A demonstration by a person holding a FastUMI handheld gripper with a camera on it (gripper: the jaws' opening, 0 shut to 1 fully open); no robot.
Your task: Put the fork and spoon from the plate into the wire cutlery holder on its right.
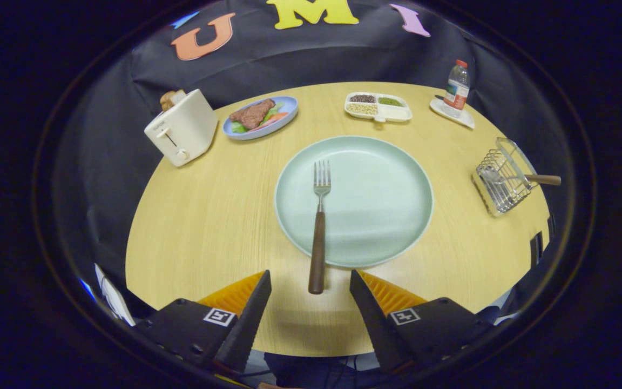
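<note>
A fork (319,224) with a dark wooden handle lies on the left half of the pale green plate (381,205), tines pointing away, its handle end jutting over the near rim onto the table. My gripper (310,281) is open, its two fingers standing either side of the handle's near end with nothing pressed between them. To the right of the plate lies the wire cutlery holder (500,183). A spoon (527,178) with a wooden handle rests in it, handle sticking out to the right.
The round wooden table (208,227) carries a cream toaster (181,127) at the far left, a blue plate of food (259,116), a divided white dish of grains (378,106), and a bottle (457,86) on a white coaster at the far right.
</note>
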